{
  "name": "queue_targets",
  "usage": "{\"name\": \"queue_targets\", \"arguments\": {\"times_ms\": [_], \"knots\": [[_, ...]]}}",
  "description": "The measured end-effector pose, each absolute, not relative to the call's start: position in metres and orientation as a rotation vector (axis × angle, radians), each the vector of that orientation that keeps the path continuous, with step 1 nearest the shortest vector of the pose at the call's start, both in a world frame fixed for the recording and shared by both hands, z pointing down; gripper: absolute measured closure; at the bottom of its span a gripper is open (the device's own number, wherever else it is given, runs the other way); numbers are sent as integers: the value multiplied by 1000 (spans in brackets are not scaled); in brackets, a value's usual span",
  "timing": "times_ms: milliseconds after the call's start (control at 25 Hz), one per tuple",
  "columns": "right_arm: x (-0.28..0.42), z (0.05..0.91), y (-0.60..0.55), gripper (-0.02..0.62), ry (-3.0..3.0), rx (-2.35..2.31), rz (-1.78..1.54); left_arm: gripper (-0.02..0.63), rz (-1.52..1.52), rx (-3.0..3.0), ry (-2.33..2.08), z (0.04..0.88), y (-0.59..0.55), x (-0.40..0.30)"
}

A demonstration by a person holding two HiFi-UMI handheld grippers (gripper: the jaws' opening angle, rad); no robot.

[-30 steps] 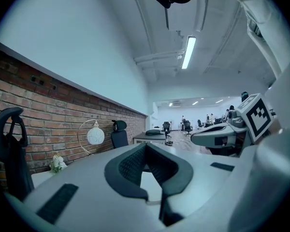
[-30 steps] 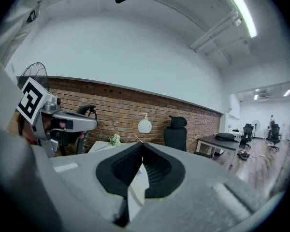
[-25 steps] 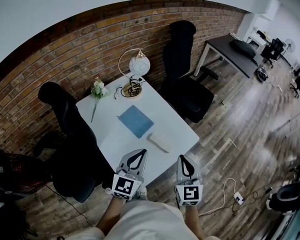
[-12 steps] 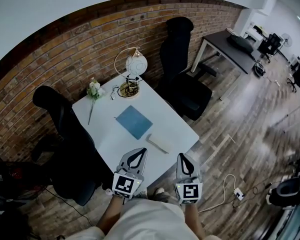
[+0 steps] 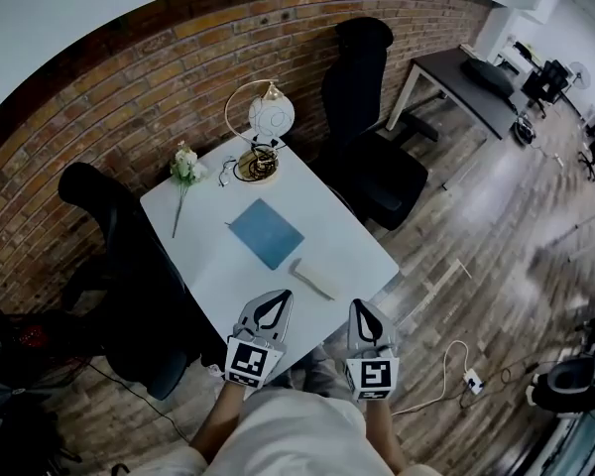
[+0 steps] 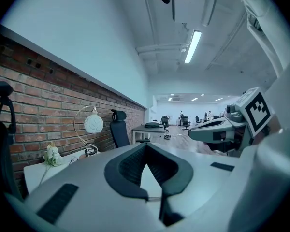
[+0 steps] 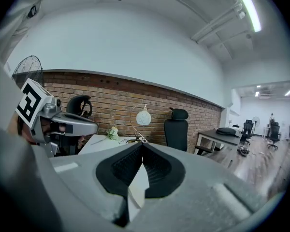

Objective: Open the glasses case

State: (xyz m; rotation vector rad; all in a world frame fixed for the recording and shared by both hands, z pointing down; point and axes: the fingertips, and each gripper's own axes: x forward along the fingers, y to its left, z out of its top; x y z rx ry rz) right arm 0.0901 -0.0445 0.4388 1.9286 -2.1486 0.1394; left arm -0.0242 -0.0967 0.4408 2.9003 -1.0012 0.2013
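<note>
The glasses case, a slim pale oblong, lies shut on the white table near its front edge. Both grippers hover side by side just short of that edge, in front of the person's body. My left gripper is shut with nothing in it, its tips meeting in the left gripper view. My right gripper is shut and empty too, its jaws closed to a point. The case lies between and just beyond the two tips, apart from both. Neither gripper view shows the case.
A blue flat pad lies mid-table. At the far end stand a globe lamp, a white flower and a pair of glasses. Black office chairs flank the table. A brick wall is behind.
Both grippers have sunk a little toward the table's front edge, still side by side and still shut. The case has not moved.
</note>
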Motion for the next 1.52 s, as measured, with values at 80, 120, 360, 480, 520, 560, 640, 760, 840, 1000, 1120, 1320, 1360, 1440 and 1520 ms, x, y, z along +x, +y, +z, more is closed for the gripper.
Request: {"name": "queue_targets", "arguments": {"times_ms": [80,120,360,480,520,560,640,760,840,1000,1120,1320,1360,1440,1520], "knots": [[92,442,-51,589,-2164,1910,155,603,221,2890,-1013,447,-101,-21],[94,446,-54,589,-2166,1899,156,603,232,2878,-1018,451,-103,-19],[105,465,-72,589,-2186,1833,200,603,286,2806,-1053,473,-116,-8],[110,474,-80,589,-2199,1797,228,603,310,2772,-1069,483,-122,-3],[112,478,-82,589,-2202,1785,238,603,318,2765,-1074,486,-124,-1],[113,482,-84,589,-2204,1773,247,603,327,2758,-1078,490,-127,0],[115,491,-88,589,-2208,1747,265,603,344,2743,-1087,498,-130,2],[114,503,-93,589,-2219,1710,273,603,376,2725,-1093,510,-134,3],[113,510,-98,589,-2231,1690,259,603,395,2715,-1091,517,-136,3],[114,525,-104,589,-2213,1654,315,603,431,2697,-1083,533,-142,7],[113,535,-107,589,-2213,1628,329,603,454,2683,-1077,543,-145,8],[113,553,-113,589,-2206,1585,357,603,495,2659,-1063,560,-149,11],[113,557,-114,589,-2204,1574,361,603,501,2652,-1060,564,-150,12],[114,564,-116,588,-2197,1554,363,603,516,2641,-1054,572,-151,14],[114,571,-118,588,-2191,1535,367,603,530,2632,-1046,579,-152,16]]}}
